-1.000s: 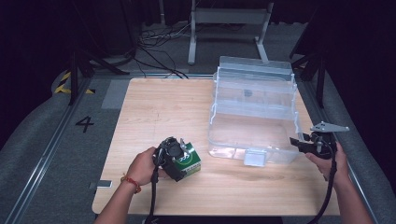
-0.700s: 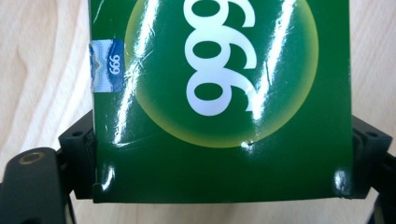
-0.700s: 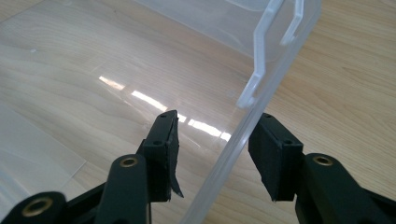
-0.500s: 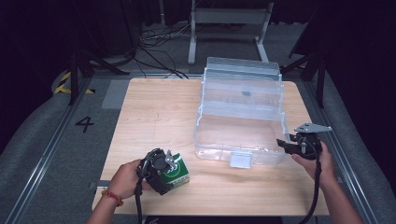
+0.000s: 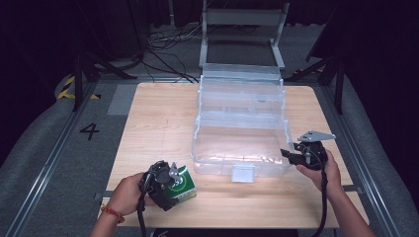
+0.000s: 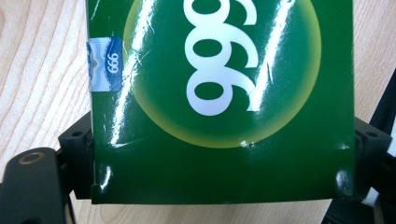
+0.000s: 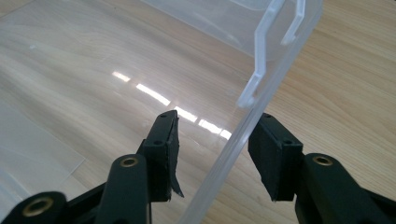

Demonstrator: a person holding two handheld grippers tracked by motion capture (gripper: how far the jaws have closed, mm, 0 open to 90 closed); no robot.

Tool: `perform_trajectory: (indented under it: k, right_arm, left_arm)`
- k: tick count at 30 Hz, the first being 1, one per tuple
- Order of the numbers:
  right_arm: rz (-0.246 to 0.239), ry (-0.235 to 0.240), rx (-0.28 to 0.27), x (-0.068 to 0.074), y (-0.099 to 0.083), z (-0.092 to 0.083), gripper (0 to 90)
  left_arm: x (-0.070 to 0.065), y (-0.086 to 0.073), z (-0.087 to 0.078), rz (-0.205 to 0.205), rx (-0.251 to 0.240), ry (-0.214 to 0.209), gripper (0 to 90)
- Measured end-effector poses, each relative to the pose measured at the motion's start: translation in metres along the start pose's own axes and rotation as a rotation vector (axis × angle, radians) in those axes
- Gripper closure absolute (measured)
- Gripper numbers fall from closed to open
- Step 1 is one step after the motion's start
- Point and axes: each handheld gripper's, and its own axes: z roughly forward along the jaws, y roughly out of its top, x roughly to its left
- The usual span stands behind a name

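A green carton (image 5: pixel 181 184) with white print sits near the table's front left, and my left gripper (image 5: pixel 165 186) is shut on it. In the left gripper view the carton (image 6: pixel 219 93) spans the space between both jaws, touching each. A clear plastic box (image 5: pixel 237 143) with its lid up stands mid-table. My right gripper (image 5: pixel 288 157) is at the box's front right corner. In the right gripper view its jaws stand astride the box's thin clear wall (image 7: pixel 261 93), one inside and one outside, with a gap on each side: right gripper (image 7: pixel 219 156) open.
The wooden table (image 5: pixel 153 123) has bare room left of the box. A white latch tab (image 5: pixel 243 174) hangs at the box's front. A metal stand (image 5: pixel 242 29) and cables lie on the floor behind the table.
The clear box slid left together with my right gripper. My left gripper moved the green carton toward the table's near edge.
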Motion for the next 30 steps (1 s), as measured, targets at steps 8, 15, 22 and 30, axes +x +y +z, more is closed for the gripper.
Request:
perform_trajectory:
  k: [8,15,22,30]
  right_arm:
    - [-0.01,0.01,0.003,0.006,0.002,0.001,53.9]
    - [-0.014,0.014,0.003,0.006,0.003,0.002,53.9]
    - [-0.013,0.014,0.0,0.006,0.003,0.003,53.9]
    - [-0.038,0.032,-0.016,0.004,0.003,0.0,43.3]
  left_arm:
    - [0.001,0.014,0.0,0.01,0.062,0.007,11.4]
    - [0.005,0.024,0.003,0.012,0.055,0.028,5.5]
    - [0.006,0.034,0.01,0.045,0.088,0.001,10.0]
    - [0.007,0.032,0.011,0.063,0.093,-0.013,14.0]
